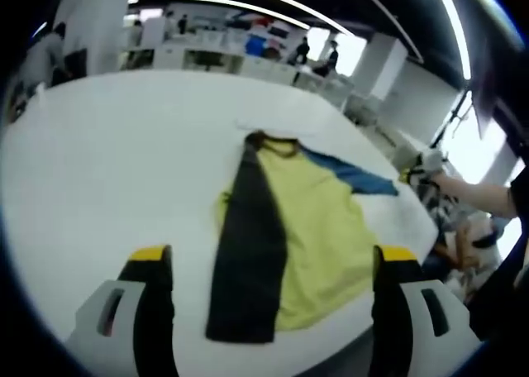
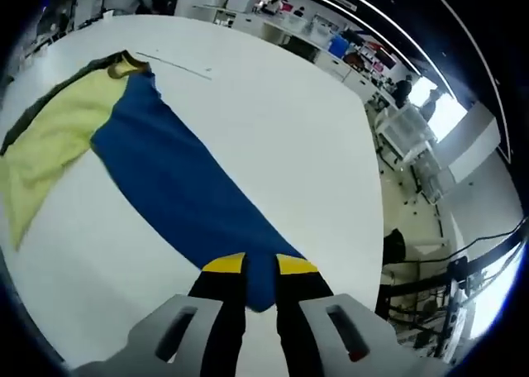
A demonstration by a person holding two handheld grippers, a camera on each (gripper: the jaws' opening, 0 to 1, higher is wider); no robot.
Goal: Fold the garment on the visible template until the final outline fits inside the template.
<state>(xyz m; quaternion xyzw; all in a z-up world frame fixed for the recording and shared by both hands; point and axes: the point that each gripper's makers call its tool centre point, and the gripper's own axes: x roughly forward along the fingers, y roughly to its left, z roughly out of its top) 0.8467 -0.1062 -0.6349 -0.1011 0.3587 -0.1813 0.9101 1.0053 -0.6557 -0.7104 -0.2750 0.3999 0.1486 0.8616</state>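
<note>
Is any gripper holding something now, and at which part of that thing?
The right gripper is shut on the garment, at the end of its blue panel nearest the camera. The left gripper is open above the table, holding nothing.

The left gripper (image 1: 269,265) has two black jaws, each capped at the tip with a yellow pad; each jaw rises from a pale grey moulded housing with rounded corners and a dark slot-shaped recess in its face; the right gripper (image 2: 259,271) is built alike, with black jaws, yellow tips cut at a slant, and light grey housings bearing dark oblong recesses; a small red mark shows on its right-hand housing near the recess; in the left gripper view the person's arm (image 1: 479,191) reaches in from the edge, wearing a dark short sleeve (image 1: 519,197) at the upper part.
</note>
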